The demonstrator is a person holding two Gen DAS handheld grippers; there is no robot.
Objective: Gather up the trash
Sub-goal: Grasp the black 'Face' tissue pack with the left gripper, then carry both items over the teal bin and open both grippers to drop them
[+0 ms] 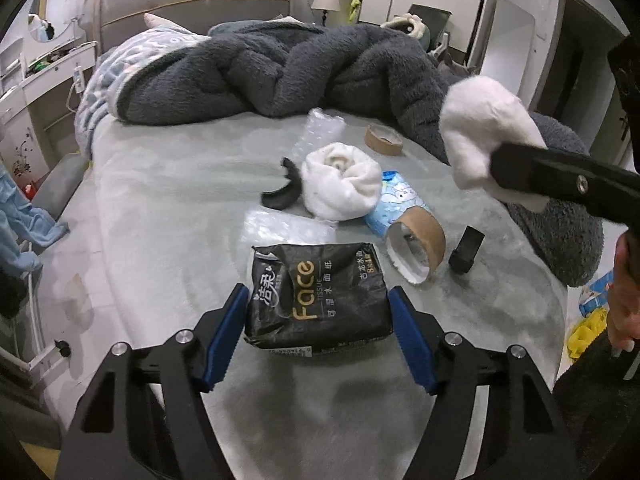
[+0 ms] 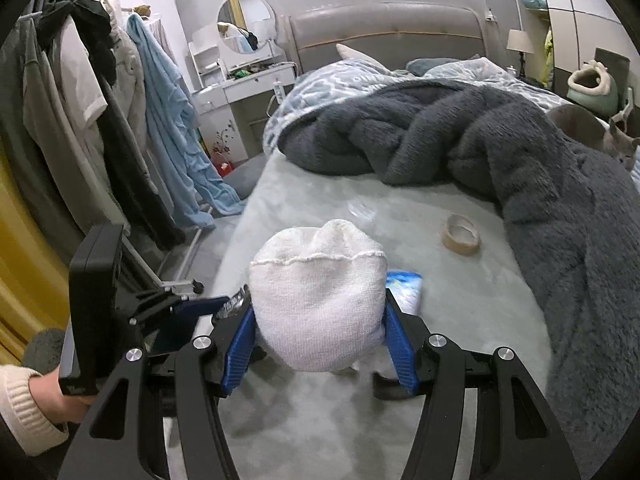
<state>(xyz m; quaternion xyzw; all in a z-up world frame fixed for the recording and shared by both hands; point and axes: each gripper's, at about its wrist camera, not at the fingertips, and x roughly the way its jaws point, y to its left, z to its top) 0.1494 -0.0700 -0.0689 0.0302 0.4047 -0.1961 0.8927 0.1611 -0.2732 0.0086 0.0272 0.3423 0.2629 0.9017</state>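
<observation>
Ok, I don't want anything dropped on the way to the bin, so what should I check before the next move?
1. Right gripper holds the white rolled cloth: ok, pads press both sides.
2. Cloth lifted off the bed: ok, in the left view it hangs above the clutter.
3. Left gripper straddles the black tissue pack: ok.
4. Left gripper shut on the pack: not ok, a gap shows at each pad.
5. Bin position: cannot tell, none in view.
6. Trash remaining: not ok, tape roll and cardboard tube lie on the bed.
</observation>
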